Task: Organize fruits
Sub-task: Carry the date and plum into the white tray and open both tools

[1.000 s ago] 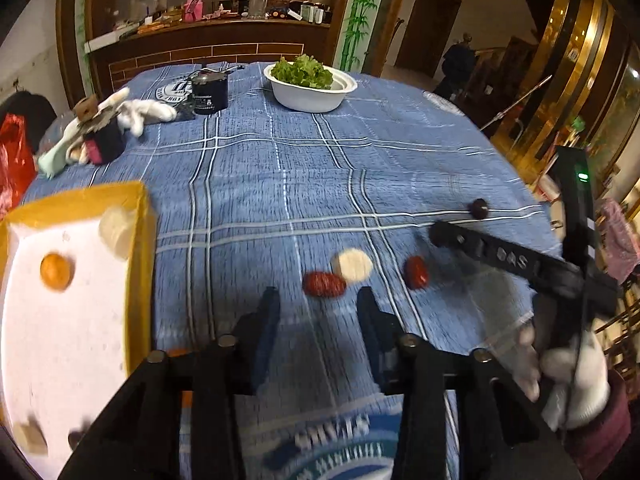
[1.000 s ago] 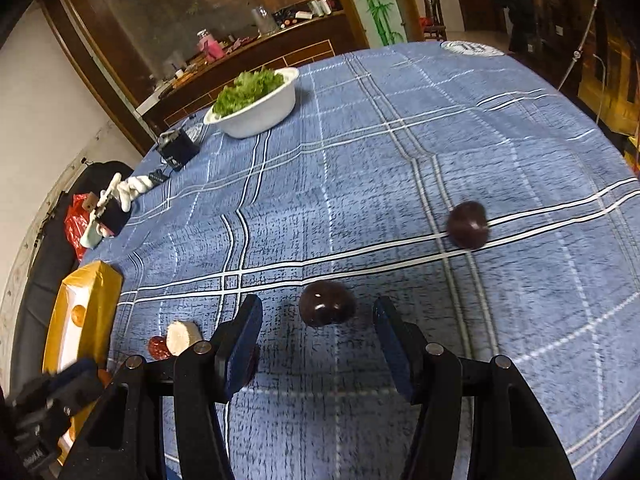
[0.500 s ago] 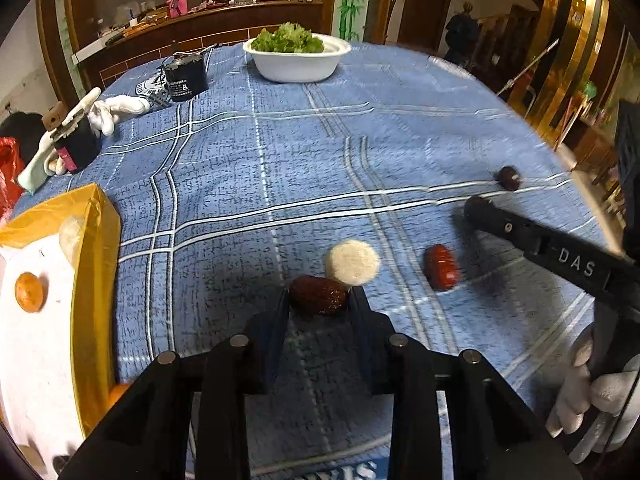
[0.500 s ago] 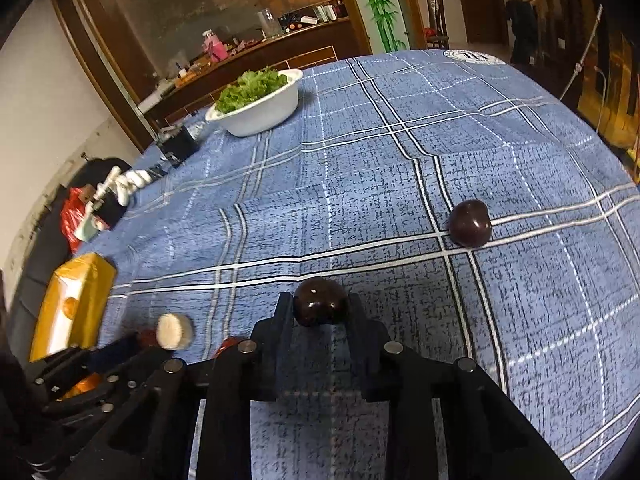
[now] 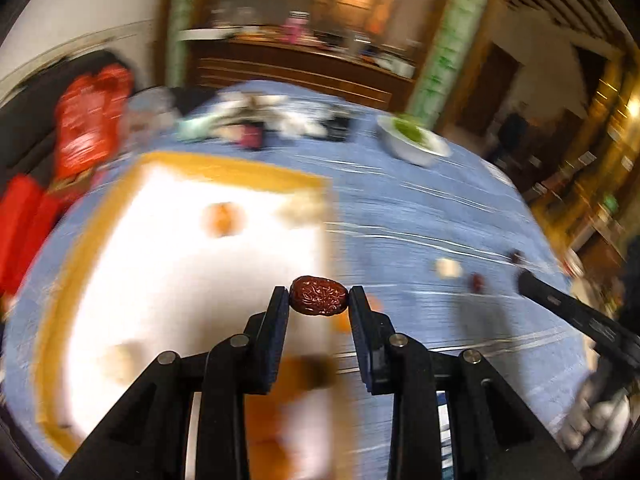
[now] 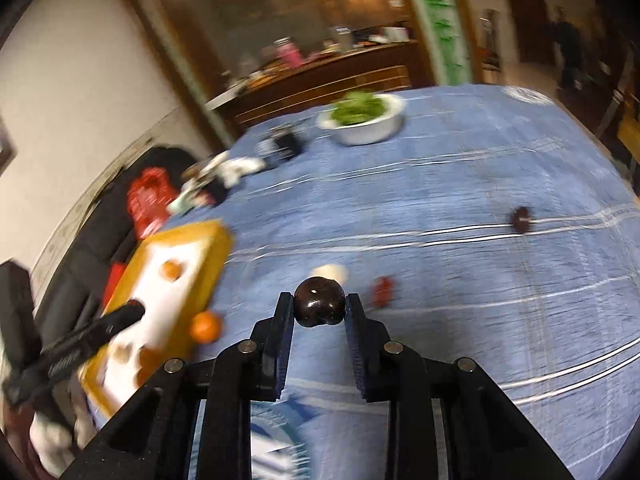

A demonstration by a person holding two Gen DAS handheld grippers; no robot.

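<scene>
- Transport is judged to be the step in hand: a wrinkled dark-red oval date is clamped endwise in the jaws of the left gripper, above the near edge of the yellow-rimmed white tray.
- A glossy dark round fruit is pinched in the jaws of the right gripper, clear of the blue checked tablecloth on the table.
- Both grips are best kept firm until each fruit is lowered low over bare tray, away from the small orange fruit, so rolling is limited.
</scene>
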